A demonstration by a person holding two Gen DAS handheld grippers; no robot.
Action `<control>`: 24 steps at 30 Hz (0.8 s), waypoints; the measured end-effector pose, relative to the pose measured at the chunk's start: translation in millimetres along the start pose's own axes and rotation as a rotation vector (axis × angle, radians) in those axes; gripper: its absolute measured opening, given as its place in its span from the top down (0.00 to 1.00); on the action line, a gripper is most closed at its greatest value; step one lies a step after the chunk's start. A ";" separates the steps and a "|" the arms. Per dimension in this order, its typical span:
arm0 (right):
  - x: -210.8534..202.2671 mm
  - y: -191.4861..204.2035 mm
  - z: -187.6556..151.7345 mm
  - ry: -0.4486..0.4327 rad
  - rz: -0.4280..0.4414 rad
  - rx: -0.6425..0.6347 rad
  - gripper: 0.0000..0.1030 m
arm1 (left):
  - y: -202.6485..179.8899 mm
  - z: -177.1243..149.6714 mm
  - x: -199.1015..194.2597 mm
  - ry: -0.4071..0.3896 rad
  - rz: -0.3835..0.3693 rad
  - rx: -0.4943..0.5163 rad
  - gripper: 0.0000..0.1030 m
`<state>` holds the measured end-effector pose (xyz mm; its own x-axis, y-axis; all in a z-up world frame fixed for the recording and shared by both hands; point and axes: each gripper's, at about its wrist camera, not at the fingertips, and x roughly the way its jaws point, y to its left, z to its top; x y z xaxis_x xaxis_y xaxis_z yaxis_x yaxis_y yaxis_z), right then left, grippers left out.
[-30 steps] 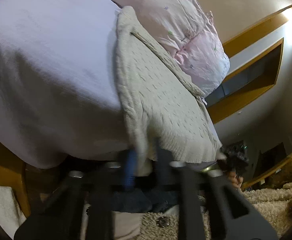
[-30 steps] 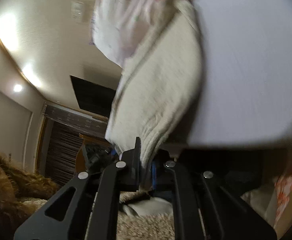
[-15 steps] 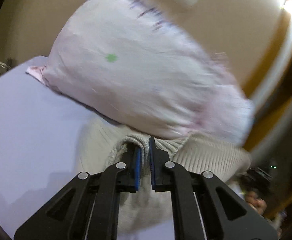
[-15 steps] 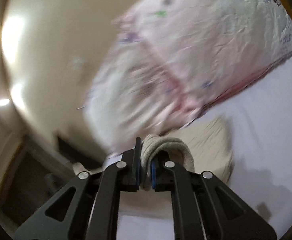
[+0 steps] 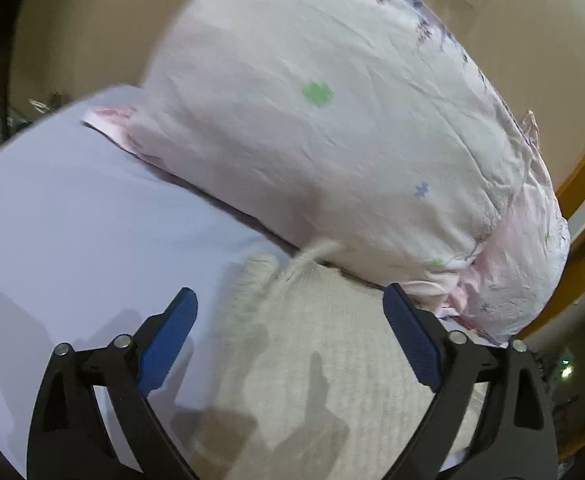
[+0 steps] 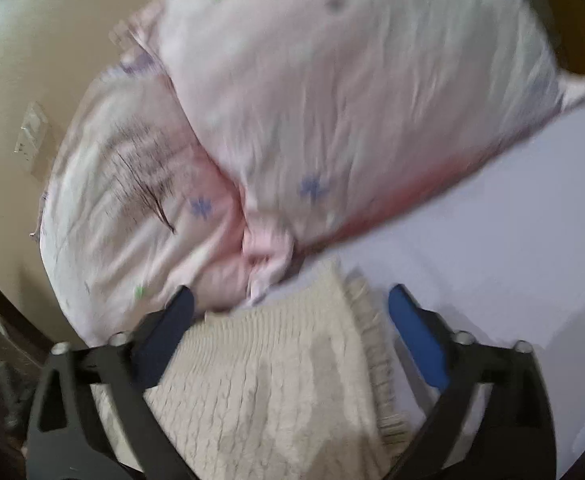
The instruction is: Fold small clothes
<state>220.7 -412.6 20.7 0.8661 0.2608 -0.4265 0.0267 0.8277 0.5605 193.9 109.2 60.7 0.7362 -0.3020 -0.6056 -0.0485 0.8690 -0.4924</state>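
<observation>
A cream knitted garment lies folded on the pale lilac bed sheet, its far edge against a pillow. It also shows in the right wrist view, with a ribbed edge to the right. My left gripper is open, its jaws spread wide just above the garment, holding nothing. My right gripper is open too, jaws apart over the garment's far edge, empty.
A large pink-white pillow with small flower prints lies just behind the garment; the right wrist view shows two such pillows. Beige wall behind. Bed sheet extends to the right.
Both grippers carried the garment's edge up onto the bed toward the pillow, then opened and let it go. The garment now lies folded on the sheet.
</observation>
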 end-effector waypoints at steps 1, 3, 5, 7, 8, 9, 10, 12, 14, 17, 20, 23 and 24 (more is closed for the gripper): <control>-3.3 -1.7 2.2 -0.003 0.019 -0.005 0.04 | 4.7 0.0 0.8 0.029 0.005 -0.001 0.08; -7.4 -8.2 4.3 -0.006 0.039 0.009 0.03 | 15.9 -6.5 8.4 0.106 0.011 -0.018 0.14; -5.7 -20.1 6.3 0.021 0.054 0.047 0.03 | 24.0 -16.0 19.2 0.173 0.019 -0.022 0.21; -4.8 -29.9 9.0 0.033 0.069 0.084 0.03 | 26.0 -25.3 28.8 0.211 0.026 -0.020 0.28; -3.7 -27.7 8.2 0.037 0.073 0.096 0.03 | 26.5 -30.8 34.2 0.234 0.015 -0.024 0.32; -4.1 -30.5 9.2 0.040 0.078 0.105 0.03 | 25.2 -34.2 36.3 0.231 0.012 -0.019 0.33; -5.1 -30.8 10.3 0.041 0.082 0.110 0.03 | 22.4 -36.4 35.4 0.212 0.015 -0.003 0.36; -5.3 -34.3 11.6 0.052 0.096 0.125 0.03 | 20.9 -41.7 37.6 0.219 0.000 -0.005 0.51; -4.7 -37.2 12.4 0.067 0.114 0.142 0.03 | 18.3 -47.5 40.7 0.210 0.003 -0.044 0.67; -6.8 -39.7 15.1 0.082 0.135 0.152 0.03 | 17.7 -50.6 40.4 0.230 -0.114 -0.178 0.83; -13.6 -42.1 21.3 0.070 0.152 0.151 0.03 | -16.9 -41.9 27.2 0.194 -0.236 -0.182 0.84; -19.5 -48.4 29.2 0.058 0.170 0.161 0.03 | -93.2 -34.7 23.9 0.171 -0.411 -0.100 0.84; -20.6 -51.8 31.6 0.059 0.166 0.164 0.03 | -117.6 -35.6 29.2 0.183 -0.480 -0.079 0.84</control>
<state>217.2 -476.6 23.0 0.8350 0.4190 -0.3566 -0.0288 0.6806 0.7321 197.1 -15.9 78.7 0.5584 -0.7292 -0.3955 0.2100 0.5855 -0.7830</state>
